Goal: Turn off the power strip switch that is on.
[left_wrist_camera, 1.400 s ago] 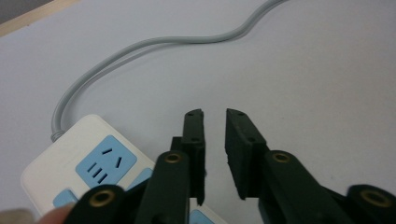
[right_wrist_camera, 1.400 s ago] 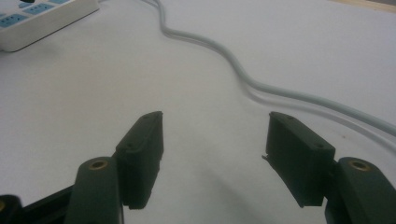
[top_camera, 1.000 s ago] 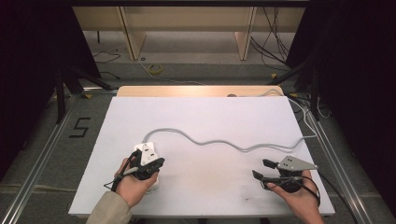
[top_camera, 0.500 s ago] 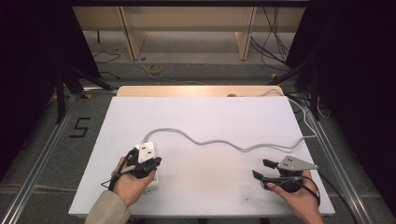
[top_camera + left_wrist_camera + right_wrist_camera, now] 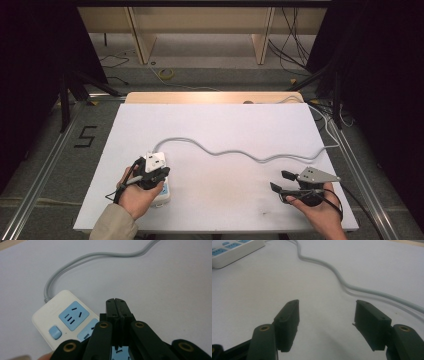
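Observation:
A white power strip (image 5: 62, 315) with blue sockets and a blue switch (image 5: 55, 332) lies near the table's front left. Its grey cable (image 5: 240, 150) snakes right across the white tabletop (image 5: 225, 120). My left gripper (image 5: 117, 305) hovers just above the strip's sockets. Its jaws are shut together with nothing between them. In the high view the left gripper (image 5: 151, 171) covers most of the strip (image 5: 162, 197). My right gripper (image 5: 280, 181) rests at the front right, open and empty. In the right gripper view its jaws (image 5: 327, 312) frame bare table, with the cable (image 5: 352, 287) beyond and the strip (image 5: 234, 248) far off.
The cable runs off the table's right edge (image 5: 332, 145). A wooden strip (image 5: 210, 97) borders the far edge. Metal rails (image 5: 45, 165) flank the table on the floor, and dark curtains stand on both sides.
My left hand has edged slightly to the left over the power strip. The right gripper has kept still.

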`<state>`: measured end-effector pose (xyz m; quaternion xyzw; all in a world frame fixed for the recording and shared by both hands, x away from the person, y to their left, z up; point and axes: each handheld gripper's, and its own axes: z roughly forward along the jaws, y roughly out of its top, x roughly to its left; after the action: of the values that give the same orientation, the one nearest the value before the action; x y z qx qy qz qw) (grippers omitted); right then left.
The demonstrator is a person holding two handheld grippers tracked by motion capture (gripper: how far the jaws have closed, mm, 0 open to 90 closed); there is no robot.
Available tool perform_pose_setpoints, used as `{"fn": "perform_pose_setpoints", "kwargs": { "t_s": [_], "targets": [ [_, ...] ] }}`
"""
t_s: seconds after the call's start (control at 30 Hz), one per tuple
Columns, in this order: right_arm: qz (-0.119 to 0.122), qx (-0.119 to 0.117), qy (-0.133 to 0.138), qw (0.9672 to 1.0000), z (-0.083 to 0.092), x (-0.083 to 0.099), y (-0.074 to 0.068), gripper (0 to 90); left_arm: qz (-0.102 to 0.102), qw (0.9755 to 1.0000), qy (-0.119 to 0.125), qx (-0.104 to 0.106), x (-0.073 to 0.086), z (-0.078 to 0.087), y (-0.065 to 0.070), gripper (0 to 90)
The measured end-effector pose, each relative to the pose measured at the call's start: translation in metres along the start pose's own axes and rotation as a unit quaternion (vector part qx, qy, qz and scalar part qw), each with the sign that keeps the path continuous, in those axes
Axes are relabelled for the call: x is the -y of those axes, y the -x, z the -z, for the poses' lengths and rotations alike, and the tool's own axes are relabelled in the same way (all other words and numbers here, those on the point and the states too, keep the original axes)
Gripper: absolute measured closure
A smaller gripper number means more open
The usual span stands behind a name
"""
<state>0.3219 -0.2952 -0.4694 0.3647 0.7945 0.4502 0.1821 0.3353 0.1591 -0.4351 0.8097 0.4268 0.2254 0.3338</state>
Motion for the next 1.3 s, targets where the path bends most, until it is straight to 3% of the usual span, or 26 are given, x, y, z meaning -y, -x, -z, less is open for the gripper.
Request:
{"fn": "perform_pose_setpoints", "kwargs": {
  "t_s": [1.3],
  "targets": [
    [-0.001, 0.0, 0.001, 1.0, 0.0, 0.0, 0.0, 37.6, 0.034, 0.9983, -0.009, -0.046, 0.002, 0.009, -0.03, 89.8]
  ]
}}
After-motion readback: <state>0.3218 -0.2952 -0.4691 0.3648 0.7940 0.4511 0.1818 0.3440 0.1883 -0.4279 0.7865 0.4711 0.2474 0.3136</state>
